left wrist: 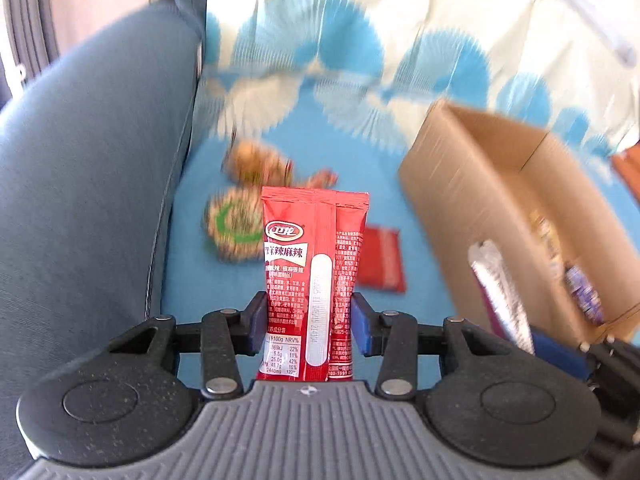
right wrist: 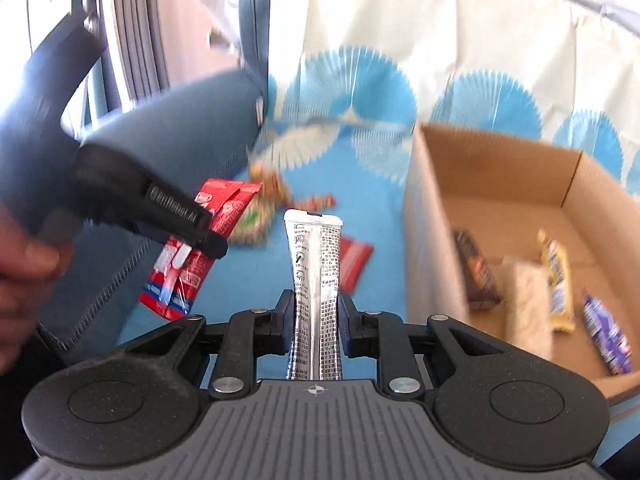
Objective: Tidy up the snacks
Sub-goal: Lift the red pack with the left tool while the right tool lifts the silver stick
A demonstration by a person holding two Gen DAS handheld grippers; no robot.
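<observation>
My left gripper [left wrist: 310, 320] is shut on a tall red snack packet [left wrist: 316, 264] that stands upright between its blue pads, lifted off the bedspread. My right gripper [right wrist: 316, 312] is shut on a slim silver packet [right wrist: 316, 280], also upright. In the right wrist view the left gripper [right wrist: 216, 246] shows at the left with the red packet [right wrist: 224, 208] in it. An open cardboard box [right wrist: 500, 184] stands to the right with several wrapped snacks inside, among them a brown bar [right wrist: 476, 268] and a purple packet [right wrist: 608, 332]. The silver packet [left wrist: 496, 280] hangs in front of the box [left wrist: 460, 184].
A small red packet [left wrist: 380, 260] and round wrapped snacks [left wrist: 236, 224] lie on the blue patterned bedspread [left wrist: 280, 120]. A grey-blue cushion [left wrist: 88, 160] borders the left side. A person's hand [right wrist: 24, 264] grips the left tool.
</observation>
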